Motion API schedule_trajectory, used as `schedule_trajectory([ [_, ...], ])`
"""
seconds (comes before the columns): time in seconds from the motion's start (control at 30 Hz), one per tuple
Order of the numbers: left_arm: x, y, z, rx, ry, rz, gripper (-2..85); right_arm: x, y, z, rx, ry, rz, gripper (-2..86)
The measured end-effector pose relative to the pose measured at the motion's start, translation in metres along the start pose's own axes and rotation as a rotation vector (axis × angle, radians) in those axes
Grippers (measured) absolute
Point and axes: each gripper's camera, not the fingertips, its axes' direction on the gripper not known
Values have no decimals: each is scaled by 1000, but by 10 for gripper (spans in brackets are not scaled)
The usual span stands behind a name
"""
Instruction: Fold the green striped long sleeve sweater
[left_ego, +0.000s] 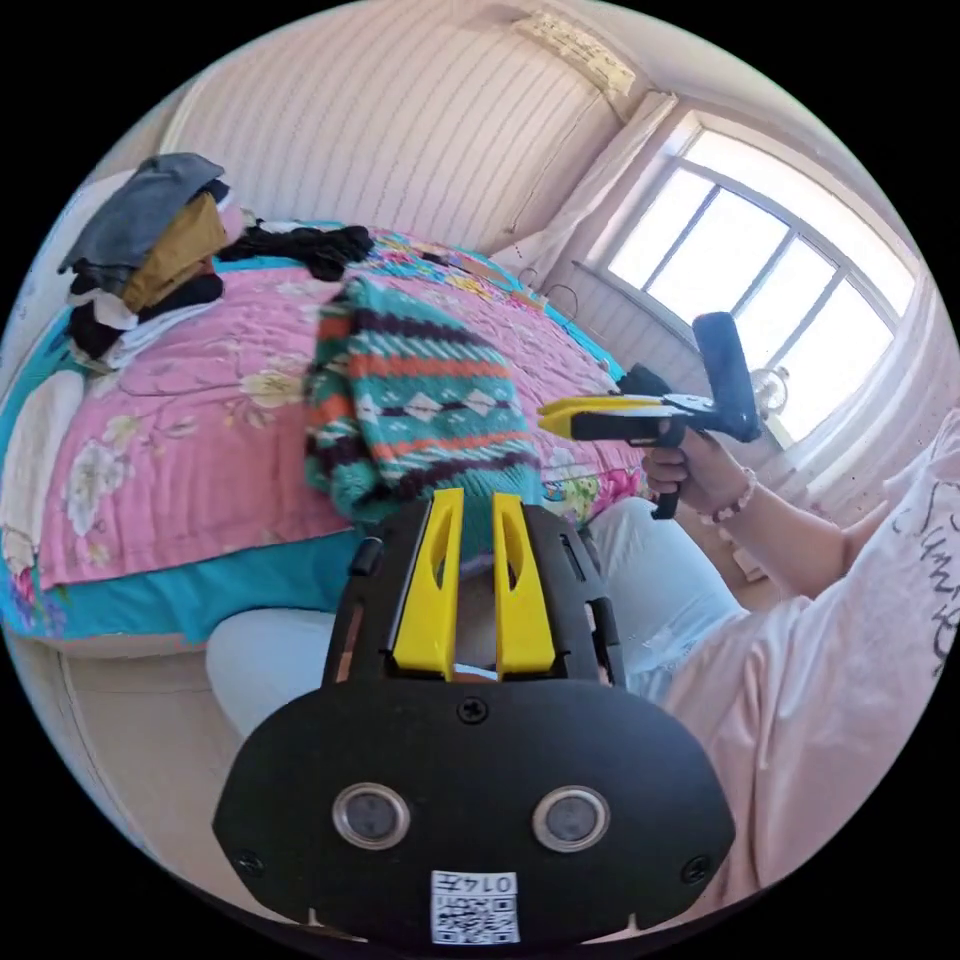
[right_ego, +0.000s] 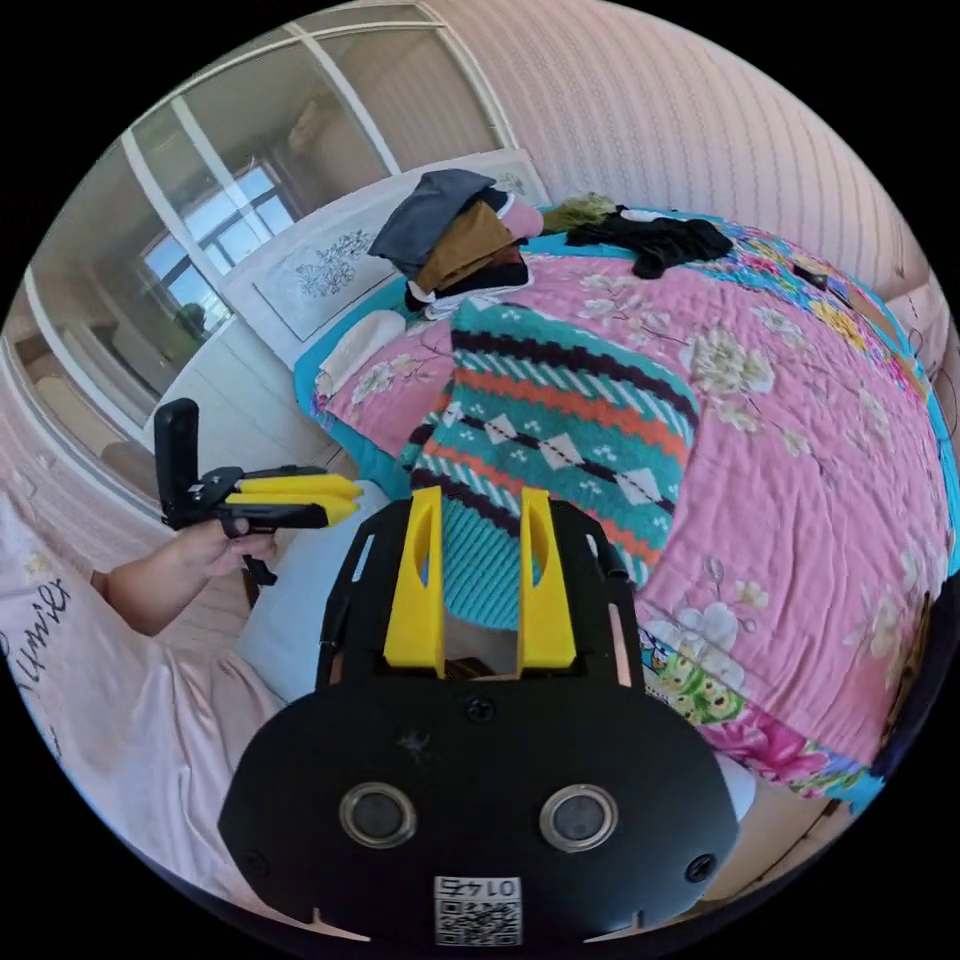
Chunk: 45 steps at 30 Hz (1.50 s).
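The green striped sweater (left_ego: 420, 400) (right_ego: 560, 420) lies folded into a compact bundle on the pink quilt, near the bed's front edge. My left gripper (left_ego: 478, 500) hovers just short of its near edge, jaws a narrow gap apart and holding nothing. It also appears in the right gripper view as the left gripper (right_ego: 352, 498), held in a hand off the bed's side. My right gripper (right_ego: 480, 495) is open above the sweater's near end, also holding nothing. In the left gripper view the right gripper (left_ego: 545, 418) is held in a hand beside the sweater, not touching it.
A pile of folded clothes (left_ego: 150, 250) (right_ego: 460, 240) sits at the head of the bed, a black garment (left_ego: 310, 245) (right_ego: 660, 240) beside it. The floral quilt (left_ego: 180, 440) (right_ego: 800, 450) spreads around the sweater. A person's legs (left_ego: 660, 580) are by the bed edge, a window (left_ego: 760, 280) behind.
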Motion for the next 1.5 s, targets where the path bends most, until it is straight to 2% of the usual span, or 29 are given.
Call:
schedule_trajectory([
  [0.03, -15, 2, -3, 49, -107, -86, 83, -15, -3, 11, -4, 26, -46, 142],
  [0.07, -29, 2, 0, 58, -129, -165, 103, -29, -4, 23, -24, 56, -91, 156],
  [0.2, -56, -5, 44, -62, 86, -305, 115, -55, 5, 56, -85, 77, -124, 172],
  [0.3, -45, -11, 70, -53, 123, -286, 100, -53, 24, 74, -119, 171, -129, 135],
  [0.4, -36, -25, 82, -105, 82, -290, 88, -40, 38, 59, -130, 128, -113, 84],
  [0.53, -37, -40, 72, -93, 227, -293, 68, -10, 59, -2, -26, 68, -13, 39],
  [0.7, 6, -70, 49, -37, 283, -134, 60, 44, 110, -82, 105, 235, 108, 27],
  [0.87, 84, -116, 46, 61, 432, 167, 60, 118, 171, -136, 120, 353, 343, 23],
  [1.0, 128, -152, 73, 34, 516, 269, 59, 130, 204, -167, 199, 401, 441, 23],
  [1.1, 172, -178, 100, 11, 558, 377, 59, 116, 223, -190, 360, 276, 382, 50],
  [1.17, 205, -193, 123, -25, 585, 429, 59, 105, 225, -189, 399, 49, 297, 100],
  [1.23, 225, -198, 139, -69, 612, 456, 59, 98, 221, -177, 361, 48, 253, 131],
  [1.27, 232, -198, 147, -94, 646, 450, 58, 100, 220, -164, 316, 138, 246, 139],
  [1.33, 232, -195, 150, -65, 657, 389, 50, 122, 224, -147, 286, 181, 333, 132],
  [1.43, 207, -180, 130, 25, 511, 349, 64, 173, 240, -134, 187, -35, 542, 52],
  [1.5, 177, -167, 116, 37, 382, 289, 73, 189, 259, -136, 224, -74, 604, 46],
])
